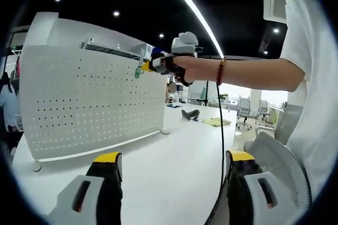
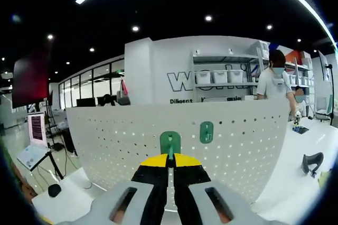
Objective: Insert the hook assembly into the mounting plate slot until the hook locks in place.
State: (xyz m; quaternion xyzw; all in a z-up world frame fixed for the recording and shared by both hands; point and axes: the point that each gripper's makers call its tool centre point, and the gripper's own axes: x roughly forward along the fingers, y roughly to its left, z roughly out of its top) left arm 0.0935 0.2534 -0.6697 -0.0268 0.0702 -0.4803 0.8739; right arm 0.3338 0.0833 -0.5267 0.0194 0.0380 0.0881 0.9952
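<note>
A white pegboard mounting plate (image 1: 79,103) (image 2: 105,130) stands upright on the white table. In the right gripper view, my right gripper (image 2: 170,160) is shut on a green hook (image 2: 170,142), held against the board's face. Whether it sits in a slot I cannot tell. A second green hook (image 2: 206,131) hangs on the board just to its right. In the left gripper view, a hand holds the right gripper (image 1: 145,67) with the green hook (image 1: 138,72) at the board's upper right part. My left gripper (image 1: 174,157) stands open low over the table, with nothing between its jaws.
The table (image 1: 174,146) runs past the board's right end, with a black object (image 1: 190,114) (image 2: 311,161) and a yellow-green cloth (image 1: 216,122) farther back. Office chairs (image 1: 245,111) stand beyond. A person (image 2: 277,80) stands behind the board near shelves. A cable (image 1: 222,130) hangs from the arm.
</note>
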